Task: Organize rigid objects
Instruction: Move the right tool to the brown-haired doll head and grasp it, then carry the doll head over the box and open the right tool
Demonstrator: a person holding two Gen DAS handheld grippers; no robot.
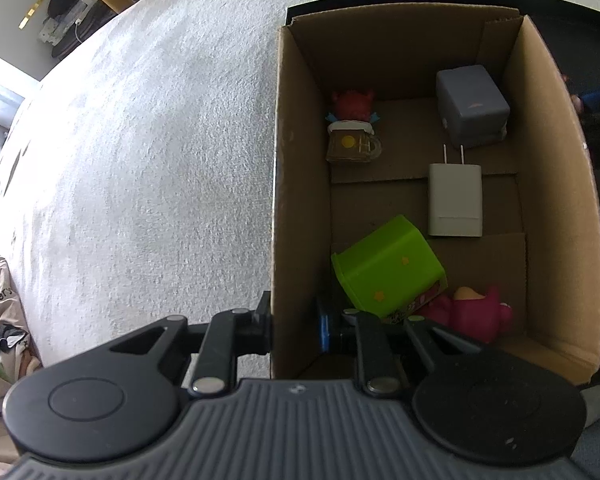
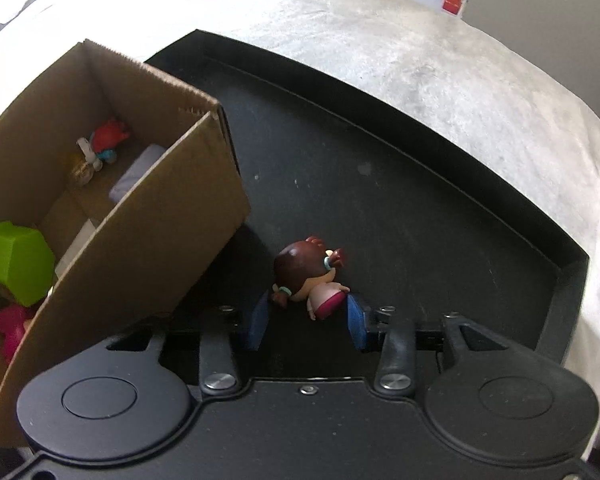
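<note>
While I hold both tools down:
Left gripper [image 1: 296, 326]: I clamp the cardboard box [image 1: 278, 200] wall.
Right gripper [image 2: 306, 320]: pads bracket the doll [image 2: 306, 276] ahead; contact unclear.

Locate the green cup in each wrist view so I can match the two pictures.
Left wrist: the green cup lies on its side in the near part of the box, lower centre, beside a pink toy.
Right wrist: at the far left edge, mid-height, inside the same box, above the pink toy.
Shared landmark: the red-haired figurine at the box's far end.
</note>
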